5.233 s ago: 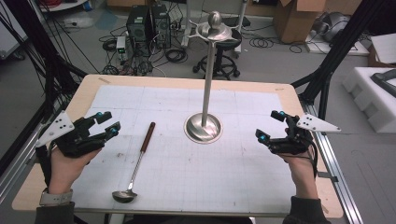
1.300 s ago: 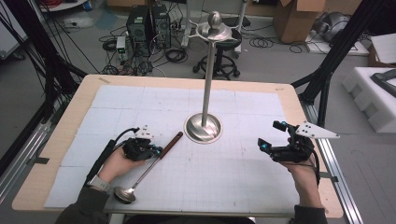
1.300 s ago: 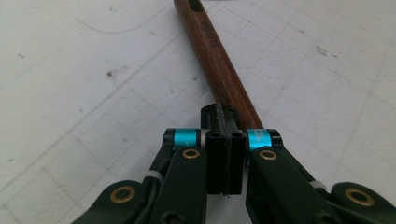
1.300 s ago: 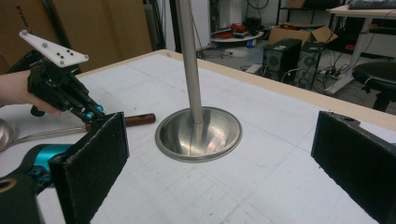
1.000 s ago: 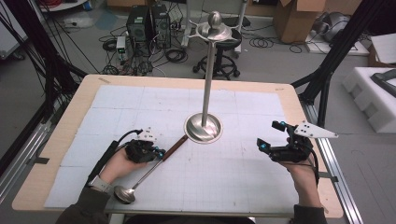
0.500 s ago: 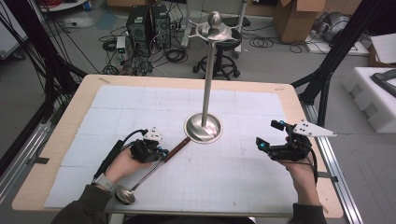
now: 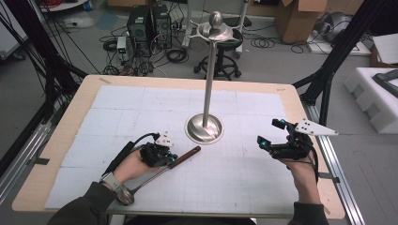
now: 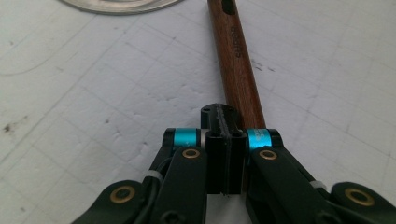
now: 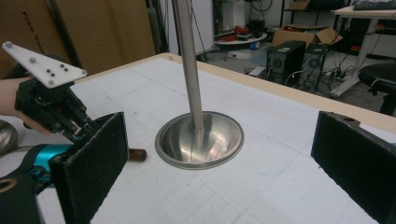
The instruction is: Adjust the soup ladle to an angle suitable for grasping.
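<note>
Left gripper (image 7: 165,157) squeezed tight on the ladle (image 7: 155,172) handle, right gripper (image 7: 272,136) wide open, holding nothing, right of the metal stand (image 7: 204,127)

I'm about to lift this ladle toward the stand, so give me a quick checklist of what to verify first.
1. Left gripper shut on ladle handle: ok, jaws closed at its wooden part.
2. Grip centred on the ladle: not ok, bowl end hangs far behind.
3. Right gripper free: ok, jaws open.
4. Stand upright on the table: ok.
5. Ladle apart from the stand base: ok.
6. Hooks at the stand top free: cannot tell.
</note>
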`<state>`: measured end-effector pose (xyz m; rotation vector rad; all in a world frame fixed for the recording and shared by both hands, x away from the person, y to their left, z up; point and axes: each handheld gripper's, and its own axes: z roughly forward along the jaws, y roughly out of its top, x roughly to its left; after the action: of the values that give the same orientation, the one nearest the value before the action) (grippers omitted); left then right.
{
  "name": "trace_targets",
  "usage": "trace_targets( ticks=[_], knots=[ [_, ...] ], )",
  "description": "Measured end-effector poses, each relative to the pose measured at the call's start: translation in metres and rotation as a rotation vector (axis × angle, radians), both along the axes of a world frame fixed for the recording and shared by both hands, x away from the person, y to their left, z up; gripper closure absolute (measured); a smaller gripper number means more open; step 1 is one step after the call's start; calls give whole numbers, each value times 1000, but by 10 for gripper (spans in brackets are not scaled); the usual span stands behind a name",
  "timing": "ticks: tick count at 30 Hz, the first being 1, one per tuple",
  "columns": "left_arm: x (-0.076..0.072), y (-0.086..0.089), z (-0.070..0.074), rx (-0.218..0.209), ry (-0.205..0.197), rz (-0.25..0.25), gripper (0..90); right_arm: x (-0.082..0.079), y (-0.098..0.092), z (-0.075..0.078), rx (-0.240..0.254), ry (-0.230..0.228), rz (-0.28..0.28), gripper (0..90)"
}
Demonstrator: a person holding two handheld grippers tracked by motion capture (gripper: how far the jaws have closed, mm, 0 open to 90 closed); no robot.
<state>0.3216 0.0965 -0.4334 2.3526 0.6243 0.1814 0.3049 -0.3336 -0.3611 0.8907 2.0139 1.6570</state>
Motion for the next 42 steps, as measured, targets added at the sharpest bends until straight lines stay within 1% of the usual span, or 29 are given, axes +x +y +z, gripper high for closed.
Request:
trace_targets(
  ticks=[2, 3, 5, 8, 10, 12, 15, 17, 18, 22, 23, 24, 29, 30, 31, 32, 33, 34, 35, 36, 37, 38, 39, 40, 41, 42],
  knots=[
    [-2, -1, 0, 6, -3, -5, 897, 0, 0, 0, 2, 1, 0, 27],
    [-4, -3, 1, 16, -9, -22, 897, 0, 0, 0, 4, 1, 2, 27],
    [-5, -5, 1, 14, -9, -25, 897, 0, 0, 0, 5, 1, 2, 27],
    [-8, -8, 1, 13, 2, -47, 897, 0, -1, 0, 4, 4, 5, 27],
    [-9, -9, 1, 14, 2, -50, 897, 0, -1, 0, 9, 3, 5, 27],
    [-14, -14, 1, 18, 3, -85, 897, 0, -1, 0, 9, 1, 1, 27],
    [-17, -16, 2, 24, -5, -91, 897, -1, -2, 1, 12, -1, 2, 27],
    [-19, -18, 2, 26, -1, -111, 897, 0, -2, 1, 11, -1, 2, 27],
    [-20, -18, 2, 29, -8, -120, 897, 0, -1, 0, 8, 2, 2, 27],
    [-25, -21, 2, 34, -9, -148, 896, -1, -1, 0, 10, 5, 4, 27],
    [-27, -22, 2, 30, -9, -162, 897, -1, -1, 0, 10, 3, 4, 27],
    [-29, -22, 2, 36, -13, -191, 896, -1, -1, 0, 9, 0, 3, 27],
    [-28, -22, 3, 28, -11, -186, 891, 0, 0, 0, 7, 1, 6, 27],
    [-26, -18, 7, 8, -20, -187, 859, 0, 0, 0, 7, 1, 9, 27],
    [-26, -18, 7, 8, -20, -187, 821, 0, 0, 0, 8, 1, 7, 27],
    [-25, -16, 9, -21, -18, -188, 821, 0, 0, 0, 8, 1, 7, 27],
    [-25, -13, 13, -32, -22, -192, 805, 0, 0, 0, 8, 2, 7, 27],
    [-27, -9, 18, -64, -22, -195, 758, 0, -1, 0, 9, 3, 7, 27],
    [-27, -9, 18, -64, -22, -195, 727, 0, -1, 0, 9, 3, 7, 27],
    [-28, -7, 21, -70, -19, -197, 727, 0, -1, 0, 9, 3, 7, 27],
    [-28, -5, 24, -76, -15, -203, 694, 0, -1, 0, 9, 4, 7, 27],
    [-30, -4, 25, -91, -12, -205, 549, 0, 0, 0, 5, 7, 8, 27],
    [-31, 0, 29, -113, 20, -225, 501, -1, 0, 0, 4, 9, 10, 27],
    [-31, 0, 29, -113, 20, -225, 449, -1, 0, 0, 4, 9, 10, 27],
    [-32, 1, 31, -127, 34, -236, 449, -1, 0, 0, 3, 7, 13, 27],
    [-36, 4, 34, -125, 13, -260, 360, -2, 0, 0, 6, 5, 17, 27]
  ],
)
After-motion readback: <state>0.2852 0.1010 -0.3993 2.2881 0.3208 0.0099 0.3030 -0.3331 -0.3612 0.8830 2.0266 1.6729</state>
